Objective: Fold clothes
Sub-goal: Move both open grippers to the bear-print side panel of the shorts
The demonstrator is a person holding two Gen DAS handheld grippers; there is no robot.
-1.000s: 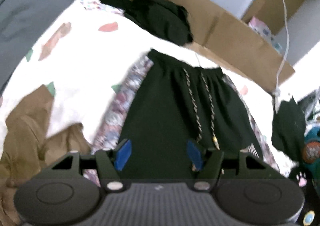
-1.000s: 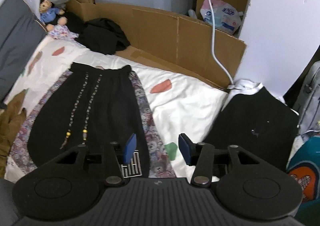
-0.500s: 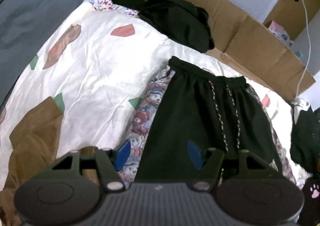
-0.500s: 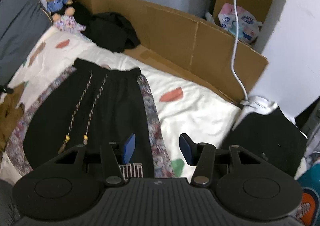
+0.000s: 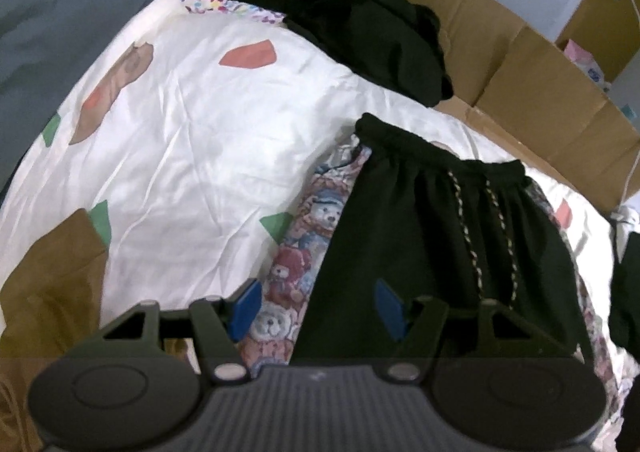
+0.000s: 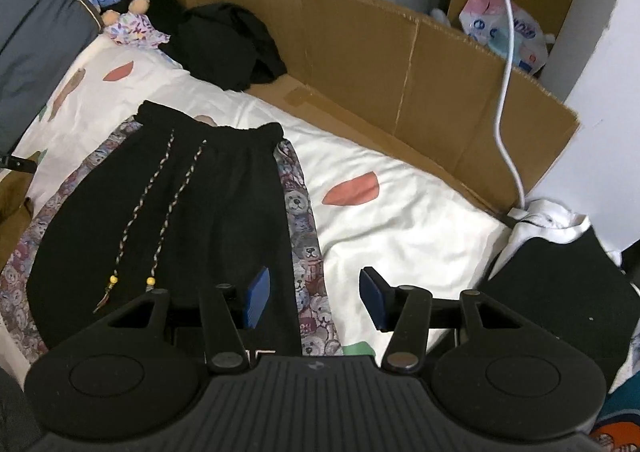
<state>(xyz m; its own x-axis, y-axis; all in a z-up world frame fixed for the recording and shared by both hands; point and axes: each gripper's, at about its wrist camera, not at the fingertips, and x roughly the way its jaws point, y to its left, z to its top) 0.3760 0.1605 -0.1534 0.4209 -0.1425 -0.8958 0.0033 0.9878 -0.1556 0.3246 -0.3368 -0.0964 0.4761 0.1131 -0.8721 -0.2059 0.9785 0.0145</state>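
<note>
The black shorts [image 6: 168,212] are laid flat on the bear-print cloth [image 6: 304,244]. The left gripper [image 5: 316,308] and right gripper [image 6: 310,298] are held wide open, empty. The cloth beneath could be pinched along; hem contact perhaps hidden.

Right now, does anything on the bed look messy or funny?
Yes. A black garment lies crumpled in a heap at the far edge, unfolded, while the black shorts lie spread flat on teddy-bear print fabric. Brown clothing is bunched too.
</note>
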